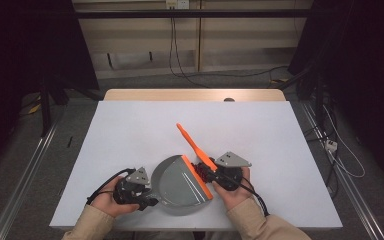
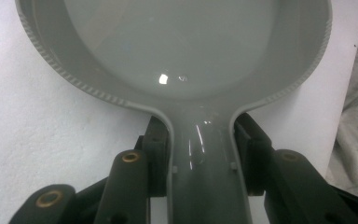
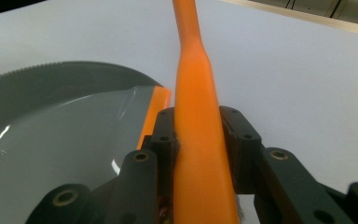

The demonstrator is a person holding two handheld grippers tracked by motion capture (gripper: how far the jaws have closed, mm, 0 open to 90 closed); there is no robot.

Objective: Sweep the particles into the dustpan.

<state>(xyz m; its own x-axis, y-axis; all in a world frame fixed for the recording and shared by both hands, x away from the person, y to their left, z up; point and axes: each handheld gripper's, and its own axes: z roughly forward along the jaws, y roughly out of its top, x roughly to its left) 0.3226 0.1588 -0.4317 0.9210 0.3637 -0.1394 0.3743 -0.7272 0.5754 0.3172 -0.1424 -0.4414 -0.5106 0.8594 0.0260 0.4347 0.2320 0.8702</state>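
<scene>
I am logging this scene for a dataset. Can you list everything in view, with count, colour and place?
dustpan: one, grey with an orange front lip, near edge of the table, handle held in the left gripper
brush: one, orange handle, pointing away over the table, held in the right gripper, beside the dustpan's lip
table: one, white top with a wooden far edge
cables: several, dark, on the floor behind and to the right of the table
left gripper: one, black, shut on the dustpan's handle
right gripper: one, black, shut on the brush handle
hands: two, beige sleeves, bottom of the high view
</scene>
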